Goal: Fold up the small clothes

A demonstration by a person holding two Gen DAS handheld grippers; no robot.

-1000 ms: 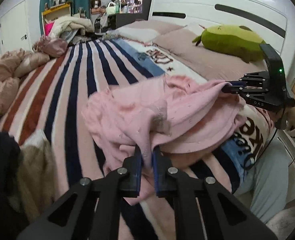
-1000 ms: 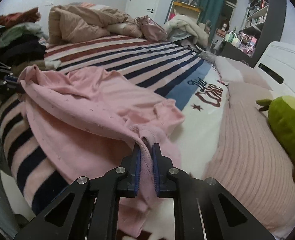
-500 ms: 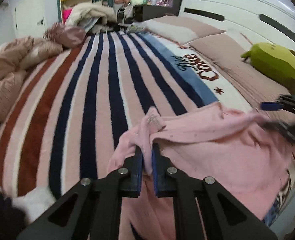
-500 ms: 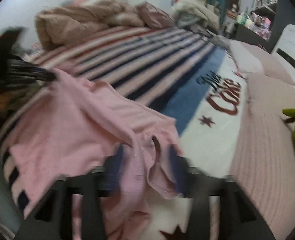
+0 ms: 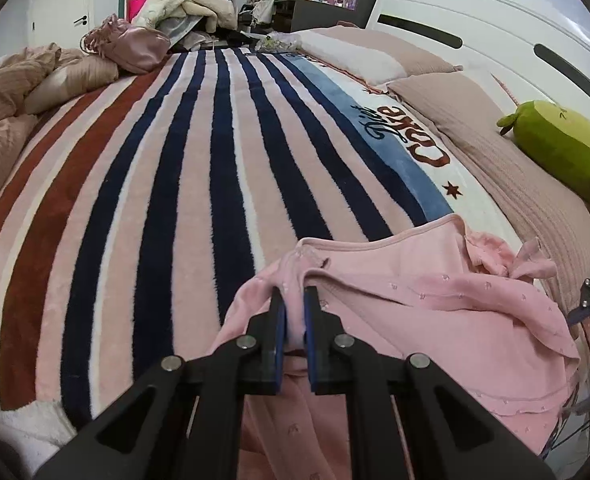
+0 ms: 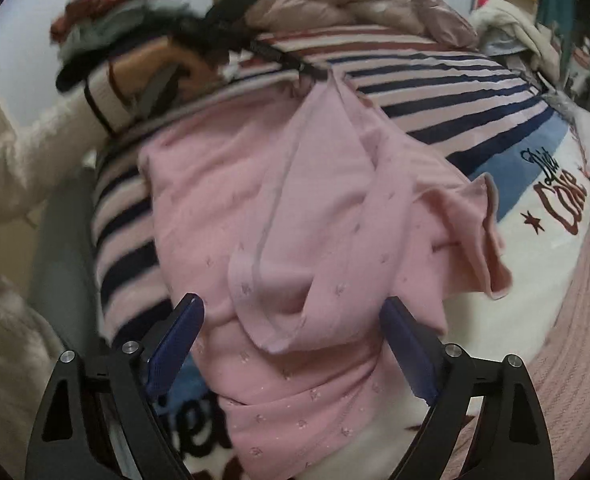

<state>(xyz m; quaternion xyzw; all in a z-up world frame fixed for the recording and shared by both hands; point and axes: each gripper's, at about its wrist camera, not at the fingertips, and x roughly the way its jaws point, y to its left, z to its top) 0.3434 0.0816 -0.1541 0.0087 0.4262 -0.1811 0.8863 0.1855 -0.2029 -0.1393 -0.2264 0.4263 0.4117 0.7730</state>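
The pink garment (image 5: 435,312) lies spread on the striped blanket (image 5: 175,184) near the bed edge. The left gripper (image 5: 293,320) pinches one corner to keep it in place; the right gripper (image 6: 291,344) is opening, its jaws apart over loose cloth

left tongs (image 6: 315,74) blurred; pink garment (image 6: 295,220) cut off below.

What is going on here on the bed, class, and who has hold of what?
A person with a two-finger tool in each hand is folding a small pink garment on a striped blanket. The left tool is shut on a bunched edge of the garment. The right tool is opening, its blue pads clear of the cloth lying between them. The garment is rumpled, not yet a neat fold.
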